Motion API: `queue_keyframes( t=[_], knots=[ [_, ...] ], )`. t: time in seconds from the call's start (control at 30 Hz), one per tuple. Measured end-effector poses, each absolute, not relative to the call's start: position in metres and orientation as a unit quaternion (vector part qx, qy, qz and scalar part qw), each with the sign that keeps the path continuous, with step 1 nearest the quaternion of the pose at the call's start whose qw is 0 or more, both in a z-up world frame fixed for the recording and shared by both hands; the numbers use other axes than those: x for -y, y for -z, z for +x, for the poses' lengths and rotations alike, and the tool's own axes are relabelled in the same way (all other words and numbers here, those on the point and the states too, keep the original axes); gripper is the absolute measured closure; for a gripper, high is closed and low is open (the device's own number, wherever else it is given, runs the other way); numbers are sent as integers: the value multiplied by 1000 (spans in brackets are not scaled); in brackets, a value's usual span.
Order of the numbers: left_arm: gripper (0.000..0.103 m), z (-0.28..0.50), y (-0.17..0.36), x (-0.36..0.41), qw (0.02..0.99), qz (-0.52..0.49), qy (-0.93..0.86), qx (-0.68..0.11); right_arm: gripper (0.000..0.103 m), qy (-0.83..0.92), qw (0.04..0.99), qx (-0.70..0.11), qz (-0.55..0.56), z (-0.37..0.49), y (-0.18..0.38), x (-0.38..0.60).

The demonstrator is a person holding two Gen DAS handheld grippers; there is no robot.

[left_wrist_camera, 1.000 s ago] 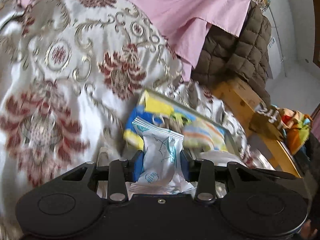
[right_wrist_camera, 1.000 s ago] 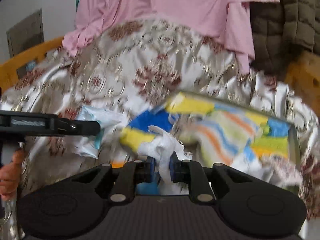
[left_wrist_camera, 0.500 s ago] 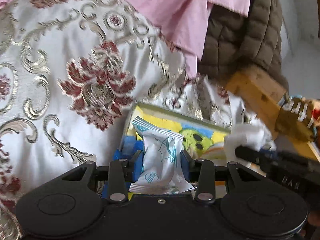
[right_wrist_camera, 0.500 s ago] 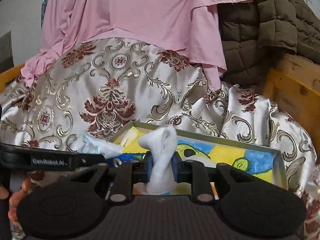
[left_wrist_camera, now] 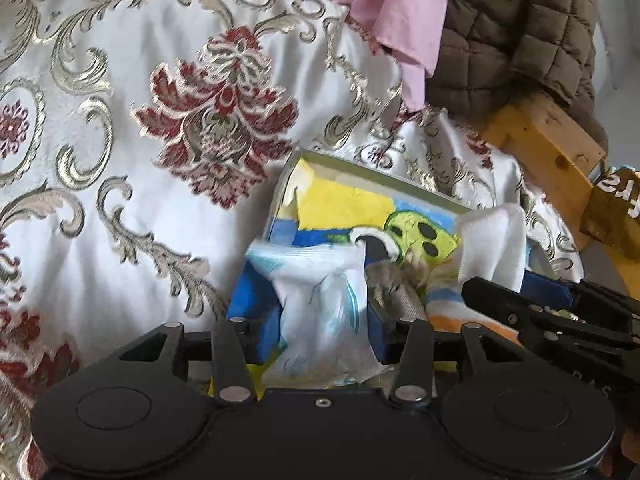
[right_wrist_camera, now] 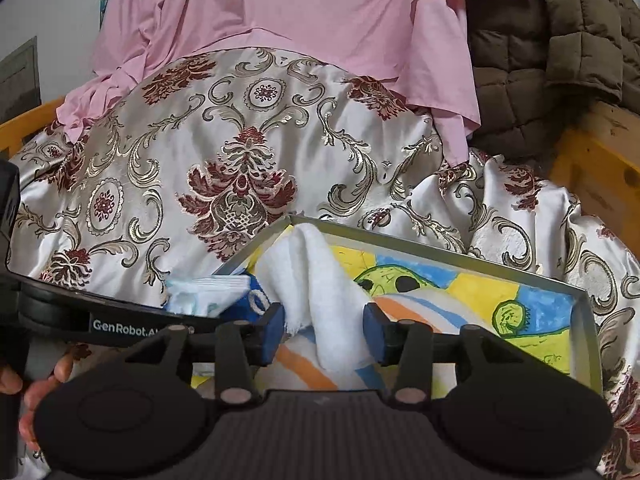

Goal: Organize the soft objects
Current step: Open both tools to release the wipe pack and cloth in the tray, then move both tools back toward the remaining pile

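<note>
**Ana:** Grippers first, nearest the lens. What does the left gripper point(left_wrist_camera: 324, 320) have?

**Ben:** A white tissue packet point(left_wrist_camera: 324, 312) with pale blue print, blurred, standing between the blue pads point(left_wrist_camera: 266, 330). The pads look pressed to its sides, so it is clamped on the packet, low over the tray's near left corner.

**Ana:** And the right gripper point(right_wrist_camera: 324, 326)?

**Ben:** Its jaws stand apart. A folded white cloth point(right_wrist_camera: 316, 288) sits between the fingers with a gap on either side, its lower end down on the tray floor. I can't tell whether either pad touches it.

**Ana:** Where is the tray?

**Ben:** Just beyond both grippers: a shallow grey-rimmed tray point(right_wrist_camera: 440, 246) with a bright yellow, blue and orange picture on its floor. In the left wrist view a brownish-grey fabric bundle point(left_wrist_camera: 400, 284) lies in it between packet and cloth.

**Ana:** Further back?

**Ben:** The tray rests on a silvery brocade bedspread point(right_wrist_camera: 248, 168) with red flowers. Behind that, pink cloth point(right_wrist_camera: 320, 12), a brown quilted coat point(right_wrist_camera: 560, 48) and a yellow wooden frame point(left_wrist_camera: 548, 148).
</note>
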State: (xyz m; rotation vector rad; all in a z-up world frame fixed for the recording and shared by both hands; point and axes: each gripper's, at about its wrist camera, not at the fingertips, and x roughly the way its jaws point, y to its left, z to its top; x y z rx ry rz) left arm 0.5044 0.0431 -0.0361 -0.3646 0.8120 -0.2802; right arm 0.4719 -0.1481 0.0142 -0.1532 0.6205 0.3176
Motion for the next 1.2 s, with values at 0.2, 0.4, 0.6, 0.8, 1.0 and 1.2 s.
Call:
queue_keyframes(
  t=[0.2, 0.4, 0.6, 0.8, 1.0, 1.2],
  knots=[
    [47, 495, 32, -53, 888, -177, 127, -404, 42, -156, 936, -309, -67, 462, -26, 149],
    [34, 479, 19, -55, 889, -171, 121, -407, 32, -155, 938, -304, -64, 440, -45, 152],
    [26, 448, -4, -60, 897, -171, 112, -393, 16, -158, 946, -279, -49, 405, -75, 161],
    [16, 399, -40, -70, 915, -168, 105, -352, 7, -163, 954, -250, -29, 356, -109, 172],
    [8, 333, -72, -78, 933, -160, 99, -307, 1, -164, 960, -228, 5, 298, -134, 187],
    [6, 265, -93, -74, 945, -141, 105, -276, 0, -162, 963, -212, 14, 236, -148, 198]
  ],
)
